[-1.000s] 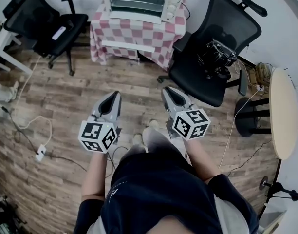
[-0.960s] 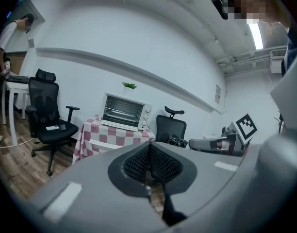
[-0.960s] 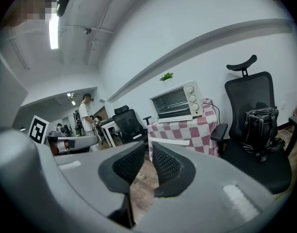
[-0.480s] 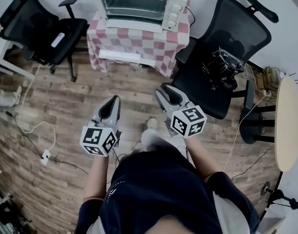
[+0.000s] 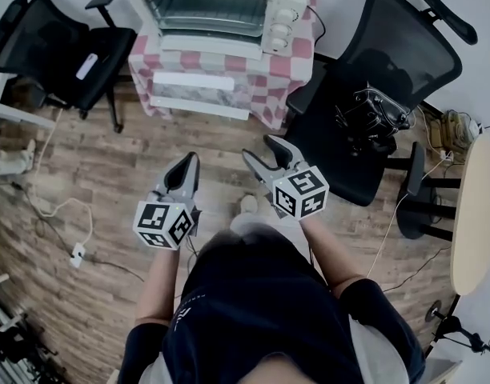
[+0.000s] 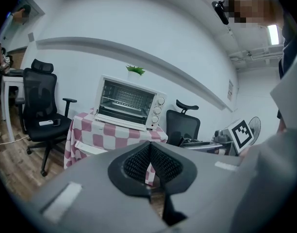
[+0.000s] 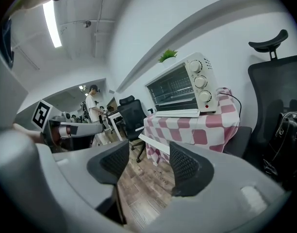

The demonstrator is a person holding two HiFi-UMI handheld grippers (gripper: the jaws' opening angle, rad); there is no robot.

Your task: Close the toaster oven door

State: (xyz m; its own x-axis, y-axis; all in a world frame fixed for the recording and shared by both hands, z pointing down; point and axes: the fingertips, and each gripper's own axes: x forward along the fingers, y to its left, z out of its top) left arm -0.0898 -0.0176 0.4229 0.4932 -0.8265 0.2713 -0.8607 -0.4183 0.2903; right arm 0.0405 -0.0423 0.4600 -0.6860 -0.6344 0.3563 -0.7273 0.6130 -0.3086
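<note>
A white toaster oven (image 5: 209,10) stands on a red-and-white checked table (image 5: 285,62) at the far wall. Its door (image 5: 193,94) is open, folded down and jutting out past the table front. It also shows in the left gripper view, oven (image 6: 126,103) and door (image 6: 90,148), and in the right gripper view, oven (image 7: 182,89) and door (image 7: 153,142). Both grippers hover over the wood floor, well short of the table. My left gripper (image 5: 186,160) (image 6: 149,152) is shut on nothing. My right gripper (image 5: 263,150) (image 7: 148,161) is opening, with nothing between its jaws.
A black office chair (image 5: 389,62) with a black bag (image 5: 373,118) on its seat stands right of the table. Another black chair (image 5: 61,46) stands to the left. A round table (image 5: 477,214) is at far right. A cable and power strip (image 5: 77,254) lie on the floor.
The right gripper's jaws have spread apart. The oven and table have slid lower and larger in the head view, and both grippers stand a little closer to them.
</note>
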